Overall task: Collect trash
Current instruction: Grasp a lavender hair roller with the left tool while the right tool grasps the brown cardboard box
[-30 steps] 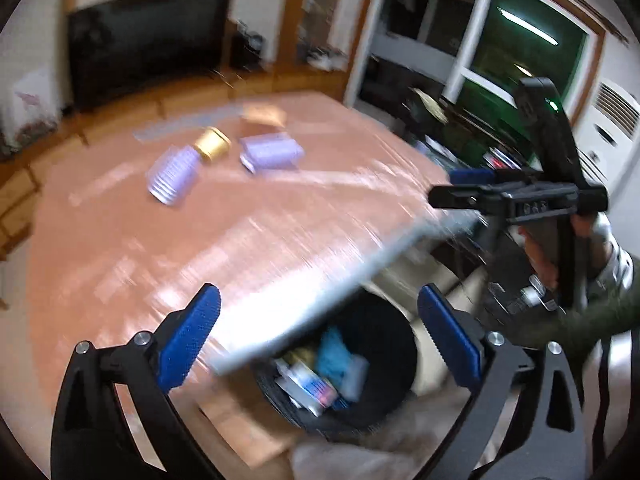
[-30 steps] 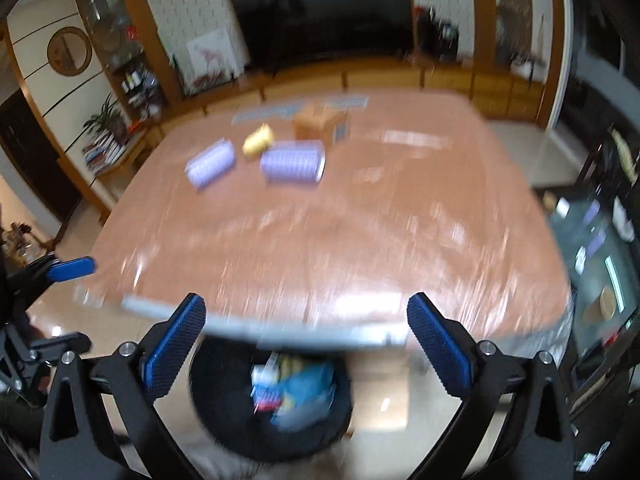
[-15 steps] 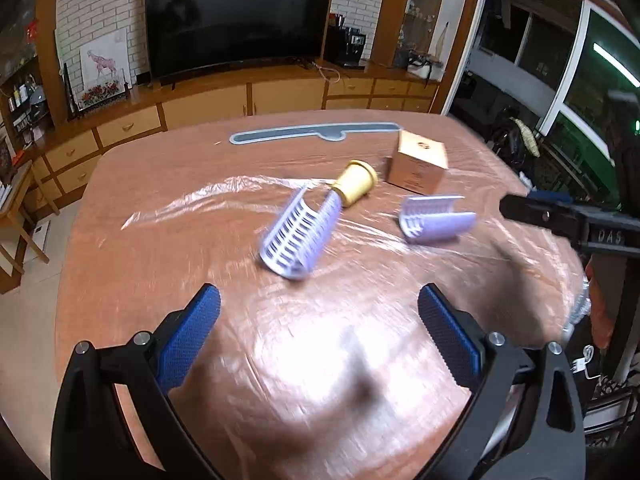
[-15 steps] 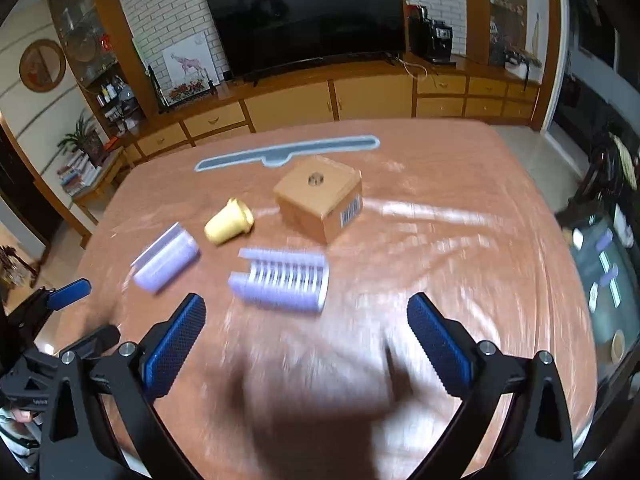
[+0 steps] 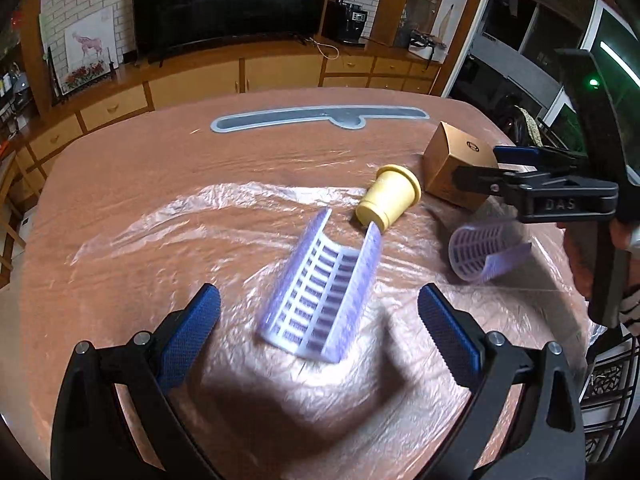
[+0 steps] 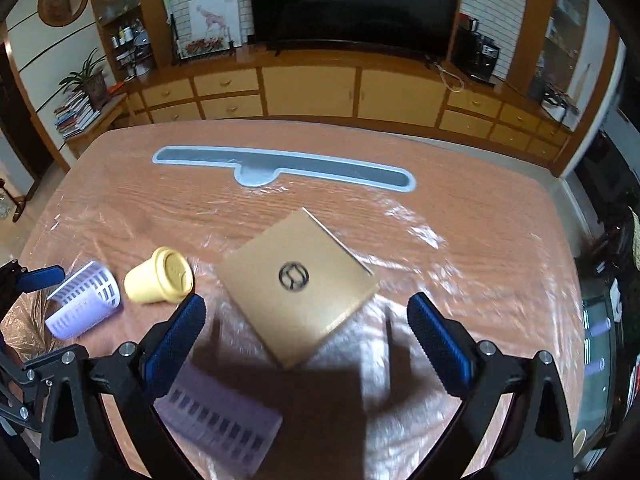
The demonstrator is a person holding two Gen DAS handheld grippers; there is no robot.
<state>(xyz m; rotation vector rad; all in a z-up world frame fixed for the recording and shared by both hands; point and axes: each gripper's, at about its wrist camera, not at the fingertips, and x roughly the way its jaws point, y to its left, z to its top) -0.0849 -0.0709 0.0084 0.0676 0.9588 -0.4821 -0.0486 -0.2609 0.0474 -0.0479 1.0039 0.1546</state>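
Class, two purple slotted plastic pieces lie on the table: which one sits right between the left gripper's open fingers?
The open trough-shaped piece, hollow side up, beside the yellow cup. The rounder one lies off to the right.

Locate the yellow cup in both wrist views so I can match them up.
Left wrist: yellow cup lies on its side right of centre, beyond the lavender slotted tray.
Right wrist: the cup lies at lower left, beside the left finger's tip.
Shared landmark: the tan cardboard box, just right of the cup in both views.
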